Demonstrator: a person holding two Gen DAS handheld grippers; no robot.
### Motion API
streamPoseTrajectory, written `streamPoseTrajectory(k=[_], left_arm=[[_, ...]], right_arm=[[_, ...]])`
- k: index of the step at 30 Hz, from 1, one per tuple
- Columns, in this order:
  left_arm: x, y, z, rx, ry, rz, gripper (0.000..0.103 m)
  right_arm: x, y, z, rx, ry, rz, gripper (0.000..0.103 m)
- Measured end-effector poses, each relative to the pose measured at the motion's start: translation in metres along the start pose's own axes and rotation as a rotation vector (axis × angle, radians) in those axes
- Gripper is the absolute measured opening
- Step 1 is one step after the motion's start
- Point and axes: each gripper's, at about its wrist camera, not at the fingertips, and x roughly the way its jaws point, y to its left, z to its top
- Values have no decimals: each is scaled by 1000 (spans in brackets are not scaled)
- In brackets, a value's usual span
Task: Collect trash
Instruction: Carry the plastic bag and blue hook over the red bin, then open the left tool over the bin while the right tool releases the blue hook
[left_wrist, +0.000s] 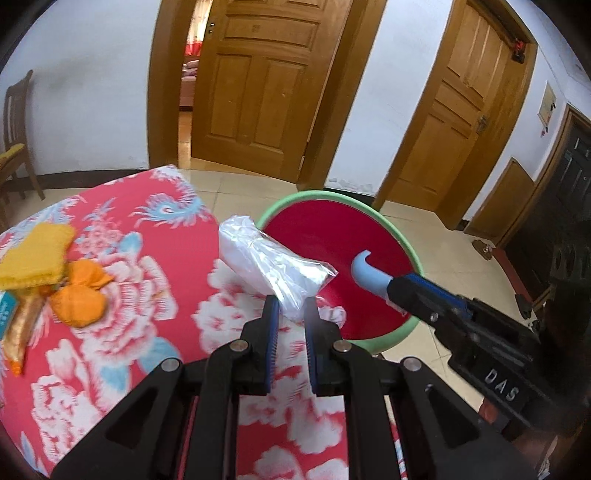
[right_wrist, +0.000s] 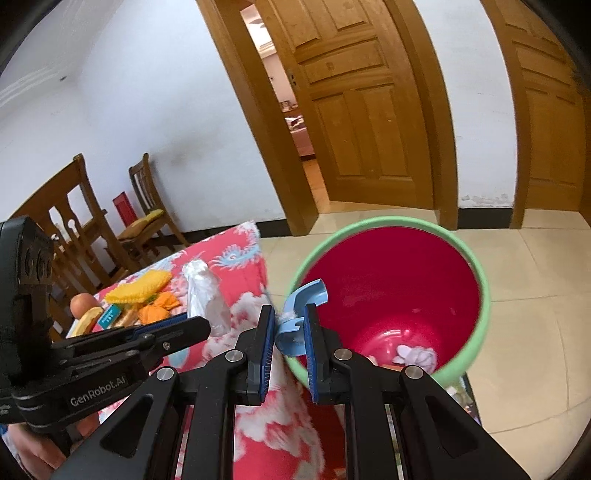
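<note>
- The pale scraps at the bottom of the bin are blurred.
- Left hand-held gripper pinches a clear plastic bag beside the bin's rim.
- Right hand-held gripper clamps a blue hook-shaped piece over the bin's near rim.

A table under a red floral tablecloth carries a small heap at its nine o'clock edge in the left wrist view: a yellow knitted cloth, an orange crumpled piece touching it at four o'clock, and a gold wrapper below. On the tiled floor, at the table's two o'clock, stands a red bucket with a green rim.
</note>
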Motion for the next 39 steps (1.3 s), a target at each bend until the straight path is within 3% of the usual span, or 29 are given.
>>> streamPoseTrajectory(k=[8, 18, 24, 36, 39], left_arm=[[28, -36, -1, 35, 38, -64, 13], [54, -40, 0, 22, 65, -61, 13], [65, -36, -4, 0, 88, -63, 13], [64, -38, -2, 5, 61, -57, 13], [64, -40, -2, 8, 67, -46, 18]], right_arm=[[-15, -38, -11, 19, 7, -75, 15], [-10, -61, -10, 47, 20, -103, 15], [-3, -63, -7, 63, 19, -96, 15], [5, -57, -10, 36, 38, -101, 15], [6, -56, -9, 37, 37, -102, 15]])
